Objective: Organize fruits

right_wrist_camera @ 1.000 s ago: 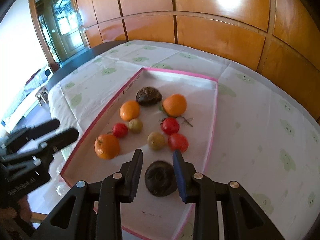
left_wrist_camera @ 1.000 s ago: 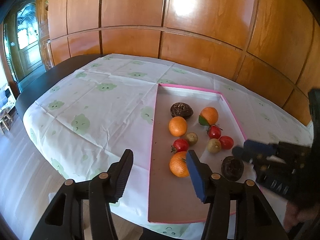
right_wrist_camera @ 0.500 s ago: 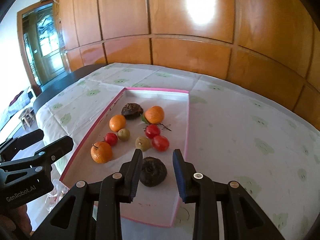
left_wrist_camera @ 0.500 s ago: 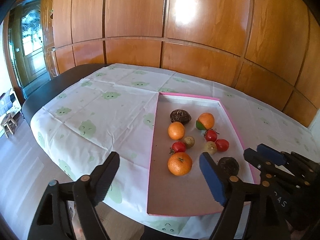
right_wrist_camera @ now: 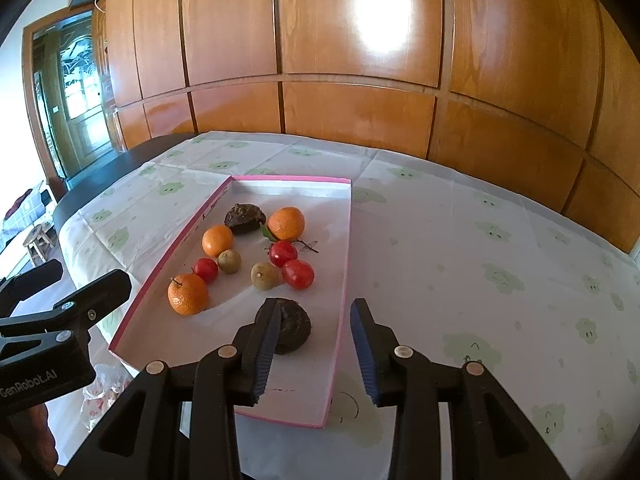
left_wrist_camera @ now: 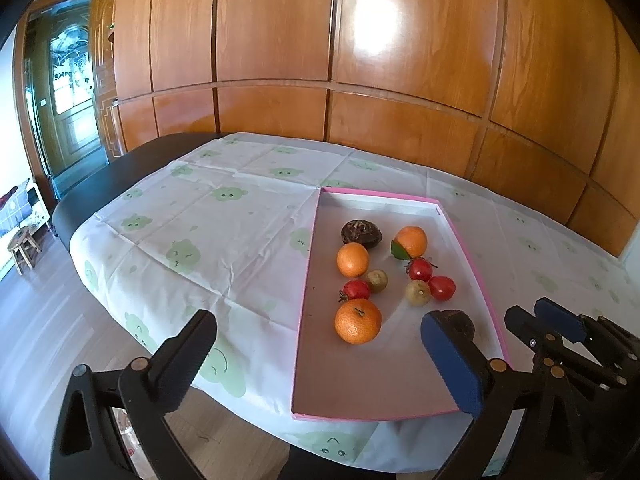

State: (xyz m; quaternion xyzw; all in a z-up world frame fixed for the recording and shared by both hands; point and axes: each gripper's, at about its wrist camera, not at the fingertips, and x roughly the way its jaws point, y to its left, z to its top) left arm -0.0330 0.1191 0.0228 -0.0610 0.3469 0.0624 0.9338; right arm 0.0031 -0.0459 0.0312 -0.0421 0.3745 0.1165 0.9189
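While both tongs hang back: all ten fruits lie inside the pink-rimmed tray (right_wrist_camera: 343, 280) on the surface (right_wrist_camera: 460, 240).
Left tongs (left_wrist_camera: 320, 360): spread wide, gripping nothing, near the tray's near-left corner.
Right tongs (right_wrist_camera: 314, 344): parted, empty, just short of the near dark fruit (right_wrist_camera: 294, 326).
Layout: two loose columns, with a dark fruit, orange, red and green fruit in each; whether sorting is finished or underway cannot be told.
Near orange (left_wrist_camera: 357, 321): probably firm, with pebbled peel that grips well; best held across its widest part.
Red fruits (right_wrist_camera: 298, 274): smooth and glossy, likely slippery and easily bruised; a light squeeze suits them.
Small green fruits (right_wrist_camera: 264, 276): light and round, prone to roll.
Dark fruits: wrinkled and flattish, probably soft; take them by the sides.
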